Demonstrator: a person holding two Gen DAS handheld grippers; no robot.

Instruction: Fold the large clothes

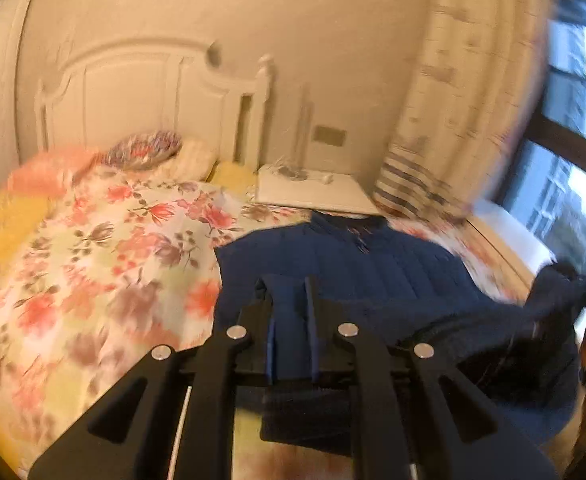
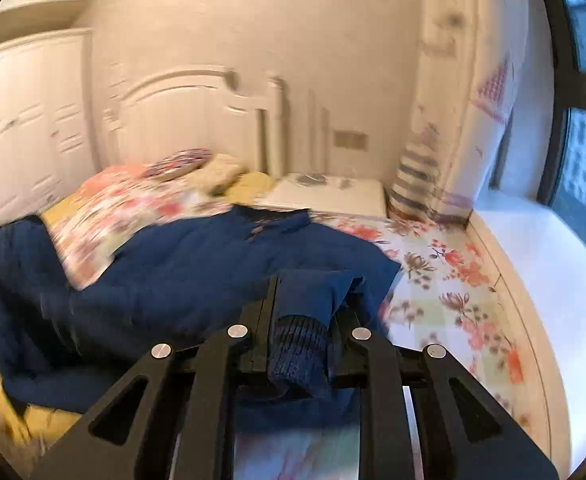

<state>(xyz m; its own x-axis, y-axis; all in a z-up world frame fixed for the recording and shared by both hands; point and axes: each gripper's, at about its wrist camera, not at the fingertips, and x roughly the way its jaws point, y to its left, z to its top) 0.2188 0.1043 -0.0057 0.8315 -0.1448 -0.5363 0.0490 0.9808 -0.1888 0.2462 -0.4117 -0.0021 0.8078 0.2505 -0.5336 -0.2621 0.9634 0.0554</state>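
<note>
Navy quilted jacket (image 1: 345, 264) lies spread across the flowered bedspread (image 1: 93, 248), collar end toward the nightstand (image 1: 309, 192).

Left gripper (image 1: 289, 292): jaws nearly together, pinching a fold of the jacket's blue cloth.

Right gripper (image 2: 313, 296): jaws likewise clamped close, holding a sleeve end with its ribbed knit cuff (image 2: 297, 352) bunched between them.

Both views blurred, so stitching detail is uncertain.

Handling, as a judgement:
- Soft and padded, limp, with no stiffness of its own. It will sag and drag between the two grips.
- Bulky rather than heavy.
- The shell looks smooth and may slide in the jaws. The ribbed cuff gives surer purchase.
- Best holds are cuffs, hem corners and shoulder seams, where layers are thick.
</note>
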